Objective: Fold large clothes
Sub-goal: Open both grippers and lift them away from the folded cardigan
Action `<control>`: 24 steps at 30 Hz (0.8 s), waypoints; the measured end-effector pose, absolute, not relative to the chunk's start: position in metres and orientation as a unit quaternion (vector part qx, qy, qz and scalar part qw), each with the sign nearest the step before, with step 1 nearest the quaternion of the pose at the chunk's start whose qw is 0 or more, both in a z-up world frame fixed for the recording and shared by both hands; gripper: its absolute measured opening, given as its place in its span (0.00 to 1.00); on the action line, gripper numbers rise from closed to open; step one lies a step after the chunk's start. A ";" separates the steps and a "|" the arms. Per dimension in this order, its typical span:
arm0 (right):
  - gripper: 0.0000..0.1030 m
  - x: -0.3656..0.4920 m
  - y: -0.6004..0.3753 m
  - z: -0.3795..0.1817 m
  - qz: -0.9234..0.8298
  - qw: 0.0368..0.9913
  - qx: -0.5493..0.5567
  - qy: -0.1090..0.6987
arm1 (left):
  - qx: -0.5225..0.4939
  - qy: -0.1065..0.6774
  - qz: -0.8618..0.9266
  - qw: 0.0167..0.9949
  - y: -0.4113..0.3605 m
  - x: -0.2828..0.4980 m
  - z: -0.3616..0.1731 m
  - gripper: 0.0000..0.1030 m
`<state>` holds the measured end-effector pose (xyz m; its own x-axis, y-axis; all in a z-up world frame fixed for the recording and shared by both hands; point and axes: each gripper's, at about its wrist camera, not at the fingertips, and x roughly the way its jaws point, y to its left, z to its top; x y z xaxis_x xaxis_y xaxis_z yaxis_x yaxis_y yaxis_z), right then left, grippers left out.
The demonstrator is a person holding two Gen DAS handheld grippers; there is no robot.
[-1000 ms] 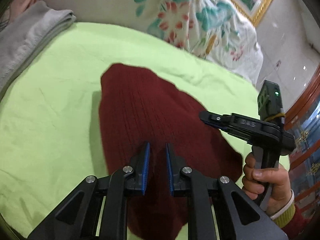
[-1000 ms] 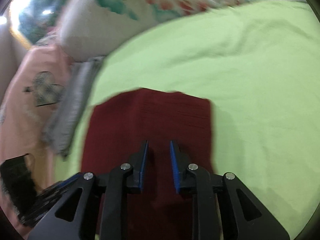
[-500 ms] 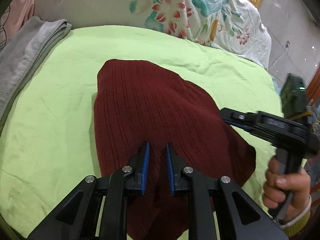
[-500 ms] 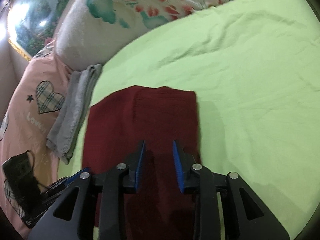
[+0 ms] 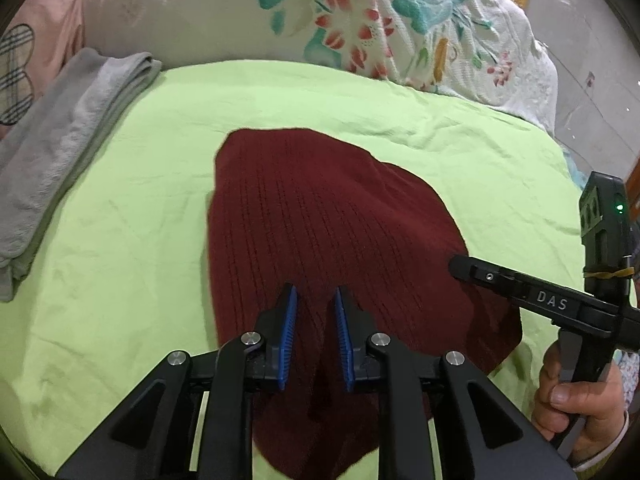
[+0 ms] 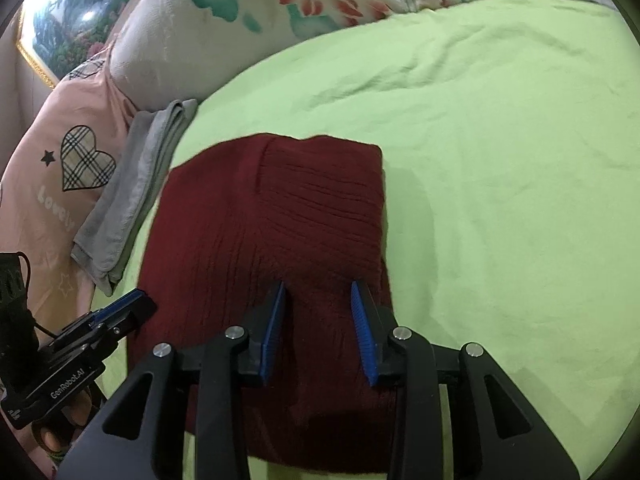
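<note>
Mostly flat, folded sweater (image 5: 332, 240) lay on green sheet (image 5: 120, 208), long axis running away from both claws; left gripper (image 5: 315, 336) and right gripper (image 6: 318, 328) hovered over near edge, jaws just opening, pinching nothing

Green sheet (image 5: 120, 200) w/ folded grey towel (image 5: 60, 128), floral quilt (image 5: 360, 20), pink heart pillow (image 6: 72, 160) alongside.
</note>
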<state>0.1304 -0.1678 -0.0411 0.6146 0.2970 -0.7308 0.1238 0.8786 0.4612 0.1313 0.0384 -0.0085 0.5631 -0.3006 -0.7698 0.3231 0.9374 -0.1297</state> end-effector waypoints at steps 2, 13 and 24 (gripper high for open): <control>0.35 0.126 -0.165 -0.034 0.050 0.868 0.233 0.435 | 0.014 0.426 -0.167 0.889 0.044 0.122 -0.003 0.33; 0.42 0.088 -0.160 -0.014 0.057 0.880 0.217 0.418 | 0.024 0.427 -0.113 0.897 0.068 0.090 -0.008 0.49; 0.49 0.054 -0.157 -0.012 0.058 0.883 0.200 0.421 | 0.037 0.430 -0.102 0.896 0.076 0.077 -0.014 0.57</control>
